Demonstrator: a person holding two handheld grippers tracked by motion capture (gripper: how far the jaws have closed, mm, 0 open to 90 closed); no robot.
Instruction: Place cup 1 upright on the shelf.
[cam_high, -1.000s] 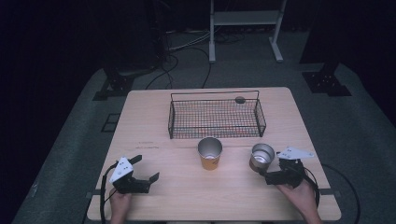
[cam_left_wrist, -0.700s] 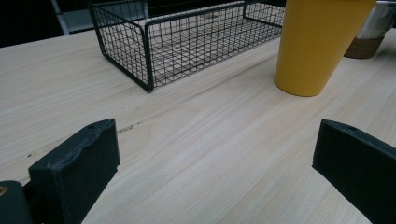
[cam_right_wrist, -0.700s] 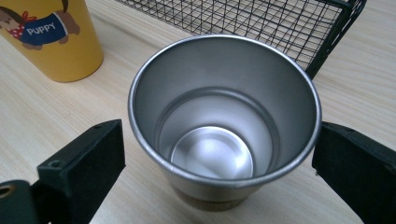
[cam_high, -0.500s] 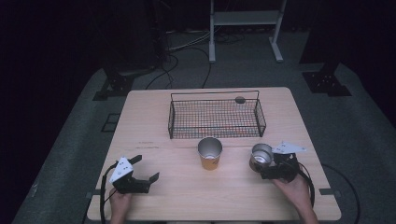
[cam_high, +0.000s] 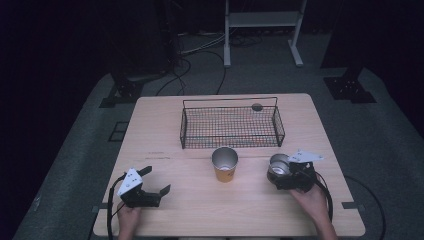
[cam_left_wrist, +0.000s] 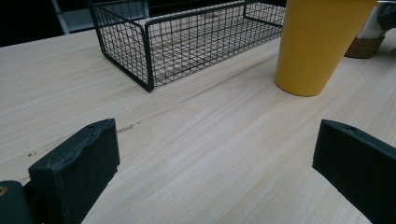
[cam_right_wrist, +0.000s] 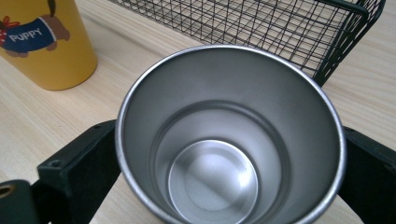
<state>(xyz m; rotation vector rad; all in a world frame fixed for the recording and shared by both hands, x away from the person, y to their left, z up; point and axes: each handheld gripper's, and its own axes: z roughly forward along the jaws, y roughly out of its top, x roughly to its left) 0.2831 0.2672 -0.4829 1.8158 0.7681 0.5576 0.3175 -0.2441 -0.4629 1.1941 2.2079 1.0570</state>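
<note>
Left gripper (cam_high: 150, 189): you held it near the tabletop's front-left corner, jaws spread wide with only bare wood between them, as the left gripper view showed.
Left hand (cam_high: 129, 216): it sat at the front edge, wrapped around the back of that gripper.
Right gripper (cam_high: 284, 175): you had it toward the front-right part of the tabletop, jaws pinching the steel cup from both sides; in the right gripper view each black jaw pressed against the cup's wall.
Right hand (cam_high: 311, 199): it came in from the front edge, just behind the gripper.
Steel cup (cam_right_wrist: 229, 140): it stood mouth up between your right jaws, empty, its shiny bottom in plain sight; from above it stood right of the tabletop's middle.
Yellow cup (cam_high: 224, 164): it stood upright near the middle of the tabletop, just left of the steel cup and apart from it; a dog in a blue "PUPPY" jumper showed on its side in the right gripper view.
Wire basket (cam_high: 230, 126): black mesh, it sat toward the far edge, behind both cups and clear of them.
Small round thing (cam_high: 257, 107): dark, it lay at the basket's far rim; whether inside or behind it, you could not tell.
</note>
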